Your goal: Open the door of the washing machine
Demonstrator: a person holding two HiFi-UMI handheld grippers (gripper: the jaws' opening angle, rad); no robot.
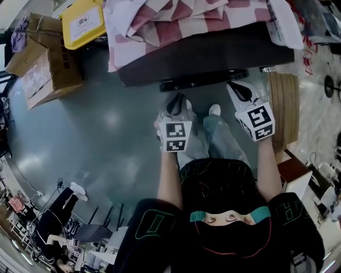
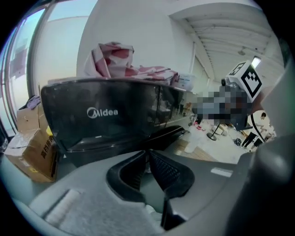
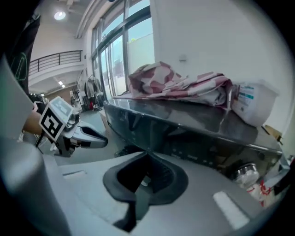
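Note:
The black washing machine stands in front of me with a pink checked cloth heaped on its top. A dark rounded door edge juts from its front. In the left gripper view the machine's glossy front fills the middle, with that jutting part low down. My left gripper hangs just short of the door edge, fingertips together, holding nothing. My right gripper sits at the door's right end, shut and empty. Neither gripper visibly touches the machine. The tips meet in both gripper views: left gripper, right gripper.
Cardboard boxes and a yellow lid lie left of the machine. A wooden panel stands at its right. A white tub rests on the machine's top. My feet are close below the door, on grey floor.

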